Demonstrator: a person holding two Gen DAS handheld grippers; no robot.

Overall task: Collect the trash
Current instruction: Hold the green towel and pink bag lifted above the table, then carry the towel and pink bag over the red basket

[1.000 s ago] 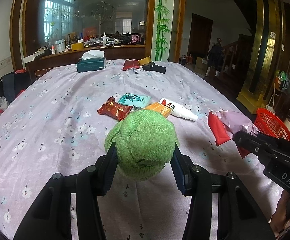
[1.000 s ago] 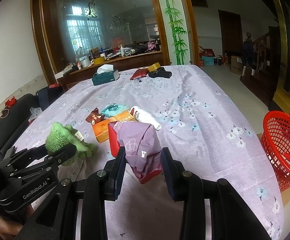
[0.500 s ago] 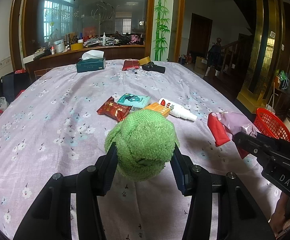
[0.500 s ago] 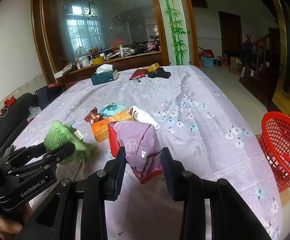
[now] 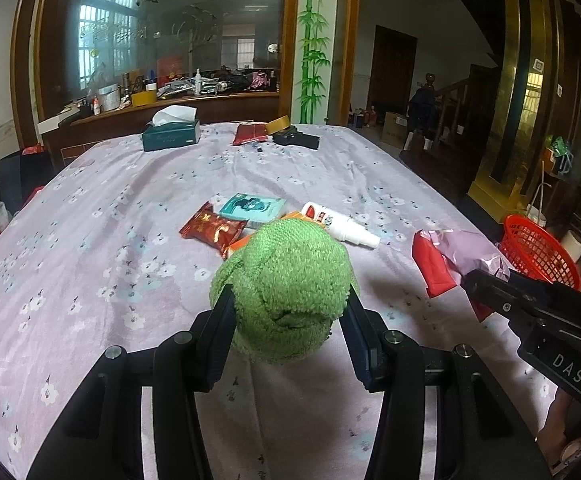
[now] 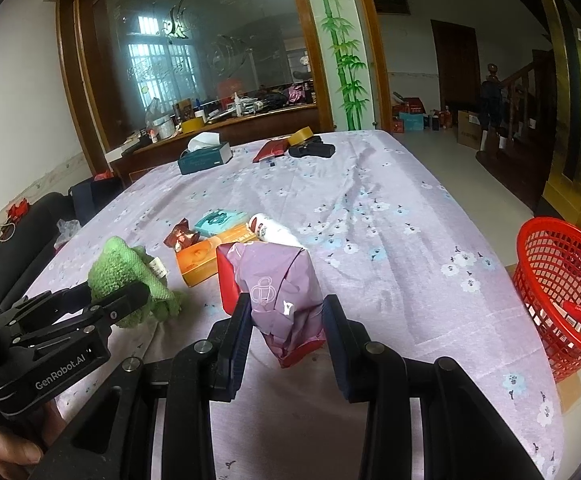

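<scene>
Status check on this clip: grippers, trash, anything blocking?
Left gripper shut on green cloth. Right gripper shut on purple bag. Red basket beside table, path unobstructed.

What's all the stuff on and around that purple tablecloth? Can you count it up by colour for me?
Green: 1, the knitted cloth in the left claw.
Purple and red: 1, the bag in the right claw.
Red: 3, snack packet, pouch, basket.
Teal: 2, small pack, tissue box.
Orange: 1, box.
White: 1, bottle.
Black: 1, far object.
Total: 10.

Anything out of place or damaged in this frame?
Mildly odd: the left tool grips a green knitted cloth with a tag, not obvious trash. The right tool holds a crumpled purple-and-red wrapper. Nothing spilled.
</scene>
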